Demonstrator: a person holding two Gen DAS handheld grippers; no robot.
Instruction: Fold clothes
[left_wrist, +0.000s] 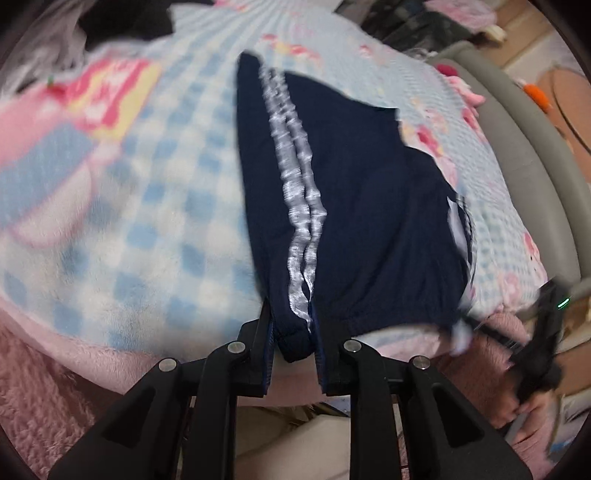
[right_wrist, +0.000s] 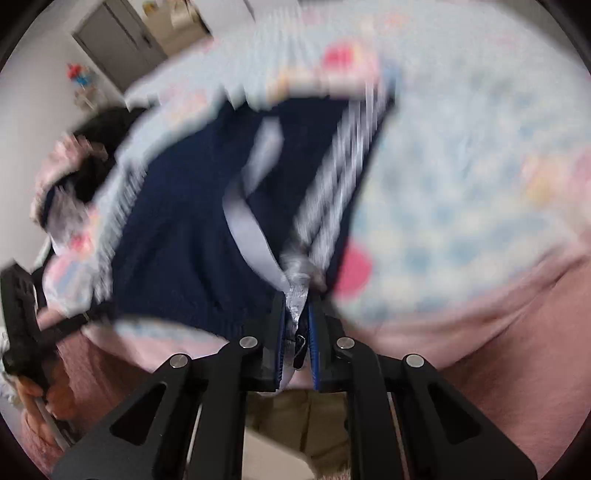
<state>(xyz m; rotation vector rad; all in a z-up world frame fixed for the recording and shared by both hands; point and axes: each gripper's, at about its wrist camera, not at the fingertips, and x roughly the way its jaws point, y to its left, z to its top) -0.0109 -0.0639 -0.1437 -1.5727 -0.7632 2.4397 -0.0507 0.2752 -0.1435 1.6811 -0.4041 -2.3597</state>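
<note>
Pinching the near hem corners, you hold the navy shorts (left_wrist: 351, 192) at both ends: your left hand-held gripper (left_wrist: 293, 354) is clamped on the corner with the shiny white side stripes (left_wrist: 299, 206), your right hand-held gripper (right_wrist: 297, 332) is clamped on the opposite striped corner. Beyond the jaws, the smooth, creased shorts lie spread on a fleecy blue-checked blanket (left_wrist: 166, 206) with a pink plush border, covering the bed.
</note>
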